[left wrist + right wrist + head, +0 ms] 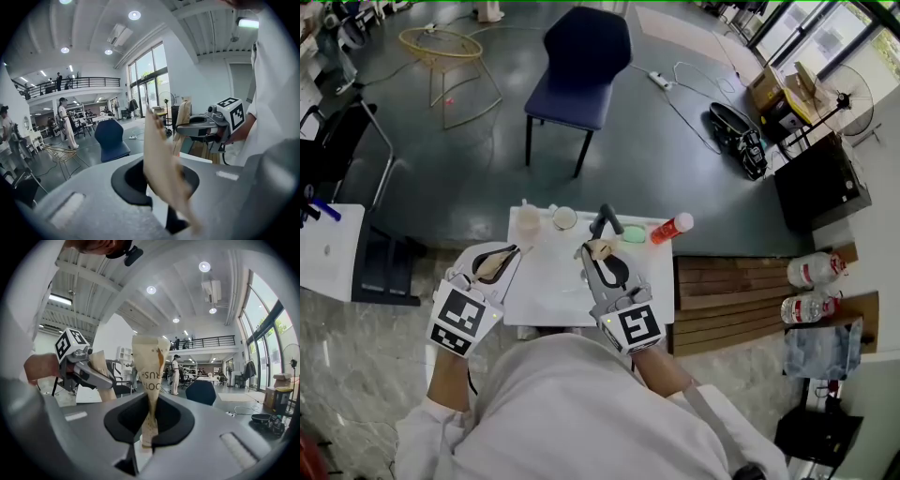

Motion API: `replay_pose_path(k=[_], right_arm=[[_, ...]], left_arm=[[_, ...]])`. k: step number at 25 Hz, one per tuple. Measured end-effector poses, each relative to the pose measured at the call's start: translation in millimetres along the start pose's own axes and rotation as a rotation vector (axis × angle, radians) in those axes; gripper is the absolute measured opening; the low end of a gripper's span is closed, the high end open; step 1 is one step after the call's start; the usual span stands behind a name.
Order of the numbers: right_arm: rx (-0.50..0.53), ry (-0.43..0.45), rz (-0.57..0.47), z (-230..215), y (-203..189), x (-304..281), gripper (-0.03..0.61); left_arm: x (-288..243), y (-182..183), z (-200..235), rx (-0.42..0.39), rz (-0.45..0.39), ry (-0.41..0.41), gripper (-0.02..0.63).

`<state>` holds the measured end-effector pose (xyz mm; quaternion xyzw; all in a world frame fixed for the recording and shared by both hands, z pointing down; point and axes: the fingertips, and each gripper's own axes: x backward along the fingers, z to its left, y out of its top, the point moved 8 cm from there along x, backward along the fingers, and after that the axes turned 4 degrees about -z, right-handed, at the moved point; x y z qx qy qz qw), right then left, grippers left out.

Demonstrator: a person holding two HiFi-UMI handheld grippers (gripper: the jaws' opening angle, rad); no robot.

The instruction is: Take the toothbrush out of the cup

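Observation:
Each gripper holds a piece of tan paper wrapper above the small white table (546, 291). My left gripper (508, 254) is shut on one torn strip (161, 159), which stands up from its jaws (171, 211). My right gripper (592, 249) is shut on the other piece (150, 366), which carries toothbrush print and rises from its jaws (147, 441). A pale cup (527, 220) and a small white cup (565, 217) stand at the table's far edge. I cannot make out a toothbrush.
A red-orange bottle (672, 228), a green object (634, 233) and a dark item (605, 220) lie at the table's far right. A blue chair (581, 66) stands beyond. Wooden slats (731, 295) and water bottles (811, 272) are to the right.

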<state>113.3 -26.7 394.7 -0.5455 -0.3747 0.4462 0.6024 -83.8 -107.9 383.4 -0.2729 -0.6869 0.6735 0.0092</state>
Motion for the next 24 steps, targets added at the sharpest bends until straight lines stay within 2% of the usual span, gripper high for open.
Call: replay_pose_path(k=[24], right_arm=[[-0.011, 0.004, -0.006, -7.6, -3.1, 0.4, 0.026]], left_arm=[[-10.9, 2.5, -2.7, -0.005, 0.014, -0.022, 0.018]])
